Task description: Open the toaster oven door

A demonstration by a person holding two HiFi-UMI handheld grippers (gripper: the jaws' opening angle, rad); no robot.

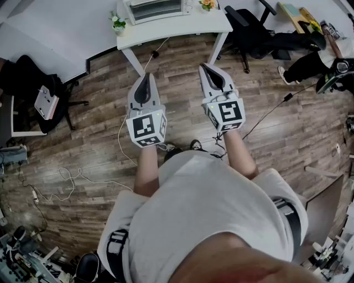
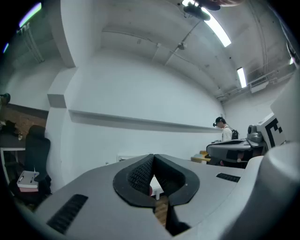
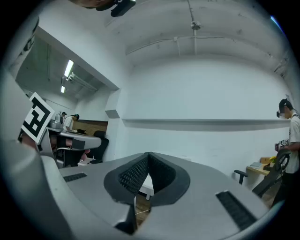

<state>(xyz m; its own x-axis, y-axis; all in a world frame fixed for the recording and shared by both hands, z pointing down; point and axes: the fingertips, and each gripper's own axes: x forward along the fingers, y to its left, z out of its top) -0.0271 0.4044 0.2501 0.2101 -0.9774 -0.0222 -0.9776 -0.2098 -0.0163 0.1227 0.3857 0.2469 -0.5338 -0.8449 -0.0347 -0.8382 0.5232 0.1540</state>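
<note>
Two closed hand-held grippers [image 1: 146,76] [image 1: 204,66], one toaster oven [image 1: 156,8]

- A white rectangular desk [image 1: 185,26] on slanted white legs stands far off on the brown wood-plank floor [image 1: 99,149].
- A silver toaster oven [image 1: 155,8] sits mid-desk.
- A small pot of white flowers [image 1: 117,22] stands at its left.
- A pot of orange flowers [image 1: 207,4] stands at its right.
- A thin white cable [image 1: 66,179] loops over the floor, near left.
</note>
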